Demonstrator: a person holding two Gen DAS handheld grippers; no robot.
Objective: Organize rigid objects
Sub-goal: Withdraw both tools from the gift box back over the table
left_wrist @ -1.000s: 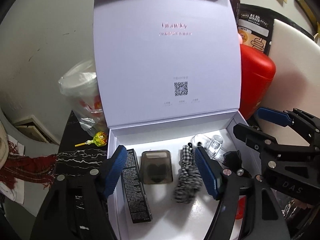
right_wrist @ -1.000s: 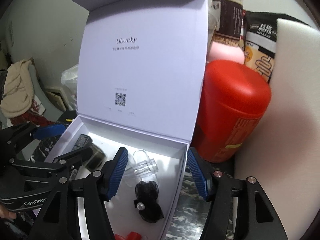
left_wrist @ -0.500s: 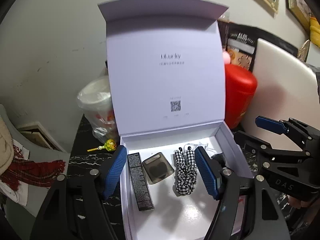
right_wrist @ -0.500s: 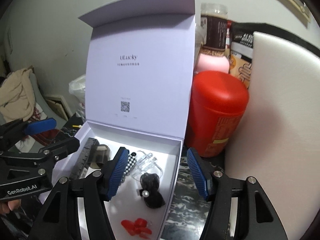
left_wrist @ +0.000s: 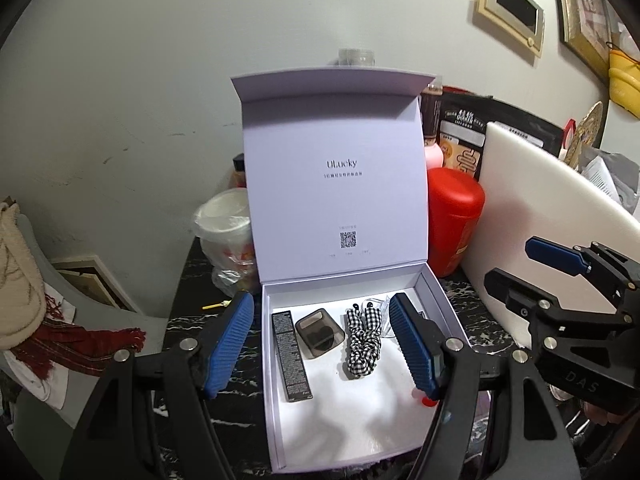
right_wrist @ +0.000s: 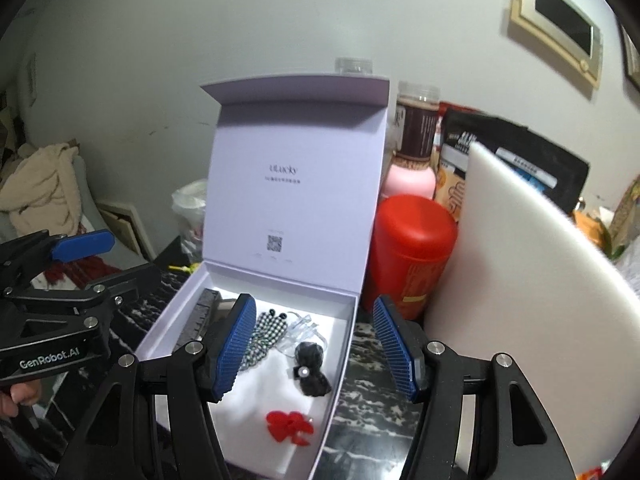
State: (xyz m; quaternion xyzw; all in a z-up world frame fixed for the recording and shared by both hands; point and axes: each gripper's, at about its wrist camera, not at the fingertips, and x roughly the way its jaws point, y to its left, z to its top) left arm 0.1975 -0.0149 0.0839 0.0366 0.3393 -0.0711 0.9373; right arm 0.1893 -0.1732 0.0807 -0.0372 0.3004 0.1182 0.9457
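A white gift box [left_wrist: 276, 432] stands open on the dark marble table, its lid [left_wrist: 336, 184] upright. Inside lie a long black carton [left_wrist: 290, 354], a smoky clear case [left_wrist: 320, 332], a black-and-white checked scrunchie [left_wrist: 362, 342], a clear clip [right_wrist: 304, 326], a black bow clip [right_wrist: 312, 368] and a red bow clip [right_wrist: 290, 426]. My left gripper [left_wrist: 322, 344] is open and empty, held above the box's front. My right gripper [right_wrist: 316, 348] is open and empty over the box's right side. The box also shows in the right wrist view [right_wrist: 160, 340].
A red canister [left_wrist: 454, 220] stands right of the box, with a white foam board [left_wrist: 532, 216], a pink bottle [right_wrist: 410, 180] and snack bags behind. A bagged white cup [left_wrist: 226, 232] and a yellow lollipop [left_wrist: 216, 305] sit to the left. Cloths [left_wrist: 20, 264] hang far left.
Both grippers have pulled back and up from the box, so the whole box and lid now show. Both stay open and empty. The objects in the box have not moved.
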